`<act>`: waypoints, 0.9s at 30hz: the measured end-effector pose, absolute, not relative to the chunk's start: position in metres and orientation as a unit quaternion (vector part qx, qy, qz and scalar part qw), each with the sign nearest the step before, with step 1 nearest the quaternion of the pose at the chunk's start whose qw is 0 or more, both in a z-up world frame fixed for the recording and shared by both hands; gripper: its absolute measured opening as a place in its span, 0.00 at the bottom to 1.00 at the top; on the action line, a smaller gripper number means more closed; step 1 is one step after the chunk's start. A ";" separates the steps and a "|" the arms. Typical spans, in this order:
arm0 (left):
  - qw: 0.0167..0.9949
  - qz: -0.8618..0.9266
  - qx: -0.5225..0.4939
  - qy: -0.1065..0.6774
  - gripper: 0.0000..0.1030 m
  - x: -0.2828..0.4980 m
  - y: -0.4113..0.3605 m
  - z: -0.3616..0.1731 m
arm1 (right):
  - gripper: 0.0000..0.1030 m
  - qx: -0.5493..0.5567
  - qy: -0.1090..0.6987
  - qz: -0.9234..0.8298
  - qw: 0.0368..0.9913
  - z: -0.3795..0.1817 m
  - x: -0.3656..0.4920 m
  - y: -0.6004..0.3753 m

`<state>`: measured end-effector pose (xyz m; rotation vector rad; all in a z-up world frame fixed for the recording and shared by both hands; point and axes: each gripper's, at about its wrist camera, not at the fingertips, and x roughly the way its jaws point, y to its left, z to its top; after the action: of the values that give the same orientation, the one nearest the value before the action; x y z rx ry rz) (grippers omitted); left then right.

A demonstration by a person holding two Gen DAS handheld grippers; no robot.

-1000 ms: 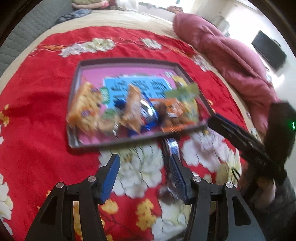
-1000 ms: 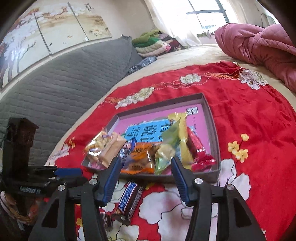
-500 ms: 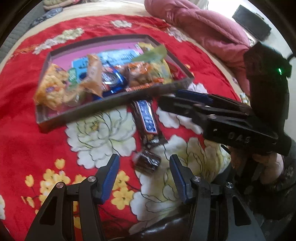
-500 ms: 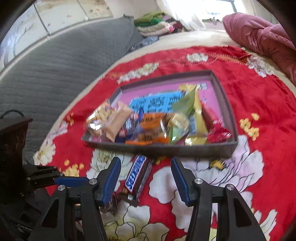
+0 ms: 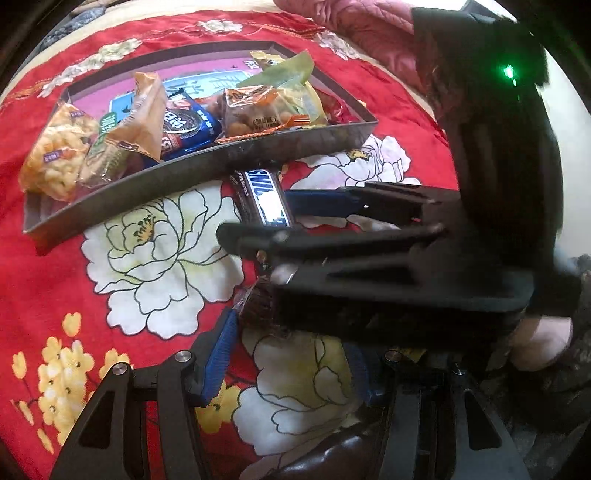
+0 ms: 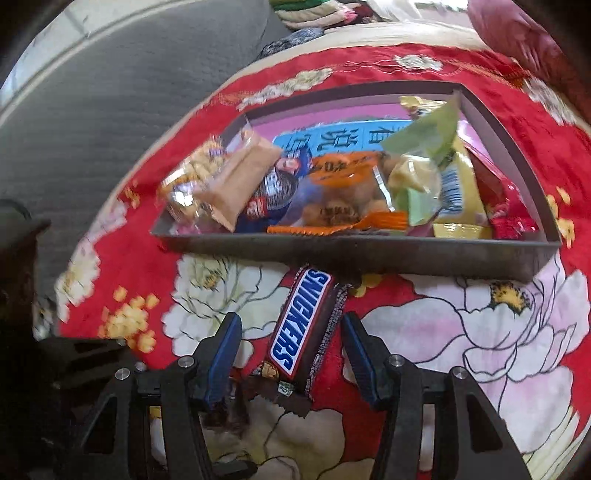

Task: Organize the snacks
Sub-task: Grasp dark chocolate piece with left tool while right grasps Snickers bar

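Note:
A Snickers bar [image 6: 304, 325] lies on the red floral cloth just in front of the grey tray [image 6: 369, 254]; it also shows in the left wrist view [image 5: 264, 197]. My right gripper [image 6: 291, 356] is open with its jaws on either side of the bar's near end, seen from the side in the left wrist view [image 5: 269, 218]. A small dark wrapped candy [image 5: 256, 304] lies near the tip of my open left gripper [image 5: 291, 354], partly hidden by the right gripper. The tray [image 5: 147, 184] holds several snack packets.
The red floral cloth [image 5: 55, 277] covers a bed. A grey quilted headboard [image 6: 110, 92] stands at the left, a pink duvet [image 5: 362, 26] at the far right. Folded clothes [image 6: 314, 14] lie at the back.
Both grippers moved forward and down. The right gripper now straddles the Snickers bar and crosses in front of the left gripper, hiding part of the small candy.

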<state>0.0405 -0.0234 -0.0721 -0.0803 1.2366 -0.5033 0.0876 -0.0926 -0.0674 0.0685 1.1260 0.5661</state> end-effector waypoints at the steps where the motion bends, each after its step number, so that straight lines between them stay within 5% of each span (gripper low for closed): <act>1: 0.785 -0.234 -0.040 0.572 0.56 0.041 -0.023 -0.073 | 0.52 0.016 0.523 0.264 0.810 -0.068 0.086 -0.090; 6: 0.787 -0.236 -0.046 0.568 0.53 0.044 -0.022 -0.076 | 0.37 -0.026 0.511 0.255 0.820 -0.069 0.084 -0.086; 11: 0.794 -0.229 -0.047 0.562 0.38 0.049 -0.023 -0.079 | 0.34 -0.021 0.508 0.261 0.820 -0.066 0.080 -0.093; 27: 0.830 -0.211 -0.072 0.511 0.37 0.047 0.007 -0.034 | 0.33 0.071 0.414 0.297 0.858 -0.010 0.073 -0.135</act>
<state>0.0469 0.0069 -0.0345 -0.1529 1.0830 -0.4478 0.0734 -0.1347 -0.0105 0.1483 0.8701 0.6230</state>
